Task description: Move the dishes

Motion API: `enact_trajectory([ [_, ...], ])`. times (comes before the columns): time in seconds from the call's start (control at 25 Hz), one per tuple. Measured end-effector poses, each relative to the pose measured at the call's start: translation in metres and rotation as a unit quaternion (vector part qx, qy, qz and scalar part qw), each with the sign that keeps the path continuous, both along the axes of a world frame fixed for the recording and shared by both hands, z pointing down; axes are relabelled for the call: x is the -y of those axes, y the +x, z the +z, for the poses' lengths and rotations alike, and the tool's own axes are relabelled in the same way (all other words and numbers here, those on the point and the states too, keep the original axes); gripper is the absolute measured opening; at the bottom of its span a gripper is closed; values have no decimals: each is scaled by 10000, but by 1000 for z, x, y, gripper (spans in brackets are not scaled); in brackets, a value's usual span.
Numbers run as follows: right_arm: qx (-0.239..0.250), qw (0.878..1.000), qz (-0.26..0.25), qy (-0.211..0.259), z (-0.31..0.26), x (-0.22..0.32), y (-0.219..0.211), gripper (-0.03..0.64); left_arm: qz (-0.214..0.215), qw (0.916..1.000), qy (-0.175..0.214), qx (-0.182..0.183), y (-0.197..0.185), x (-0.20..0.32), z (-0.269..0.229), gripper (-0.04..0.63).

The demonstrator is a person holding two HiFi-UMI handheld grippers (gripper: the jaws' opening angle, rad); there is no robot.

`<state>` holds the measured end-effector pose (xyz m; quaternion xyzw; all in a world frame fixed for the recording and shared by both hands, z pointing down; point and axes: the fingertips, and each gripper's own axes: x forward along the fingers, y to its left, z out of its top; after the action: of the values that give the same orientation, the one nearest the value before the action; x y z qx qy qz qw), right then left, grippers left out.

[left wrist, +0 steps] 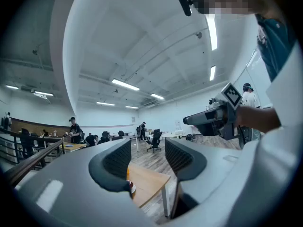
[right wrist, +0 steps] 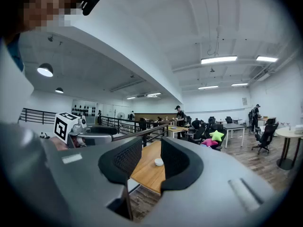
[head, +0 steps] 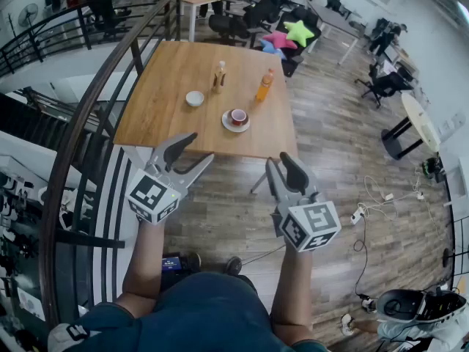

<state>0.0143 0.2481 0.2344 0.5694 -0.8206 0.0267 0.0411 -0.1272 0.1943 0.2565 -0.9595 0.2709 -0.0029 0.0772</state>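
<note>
We are holding the left tongs (head: 199, 149) and right tongs (head: 282, 160) open, gripping nothing. On the table (head: 168, 86) at twelve o'clock a small white bowl (head: 194, 98) is sitting, with a red cup (head: 238, 115) on a white saucer (head: 228, 125) at its four o'clock.

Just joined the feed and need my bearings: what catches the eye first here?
The left hand-held gripper and right hand-held gripper, both open and empty, hang short of a wooden table. On it sit a white bowl, a red cup on a saucer, an orange bottle and a tan bottle; star cushions lie beyond.
</note>
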Motion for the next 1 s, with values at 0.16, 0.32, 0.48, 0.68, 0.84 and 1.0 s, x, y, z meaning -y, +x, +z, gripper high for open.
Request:
enact_trajectory([
  [0.16,-10,10000,16,-21,7,-1,-3,114,7,10000,4,8,-3,-2,5,213],
  [0.32,-23,10000,39,-55,12,-2,-5,114,10,10000,-10,15,-5,-2,10,213],
  [0.48,6,9999,134,-103,7,4,-6,114,31,10000,-37,17,-6,4,8,213],
  [0.68,-8,9997,170,-154,12,7,-10,114,77,9999,-80,0,-10,7,10,213],
  [0.84,13,9995,263,-190,9,9,-14,114,148,9998,-112,-2,-12,11,10,213],
  [1.0,106,9992,358,-167,12,13,-17,115,242,9996,-149,-19,-16,17,13,213],
])
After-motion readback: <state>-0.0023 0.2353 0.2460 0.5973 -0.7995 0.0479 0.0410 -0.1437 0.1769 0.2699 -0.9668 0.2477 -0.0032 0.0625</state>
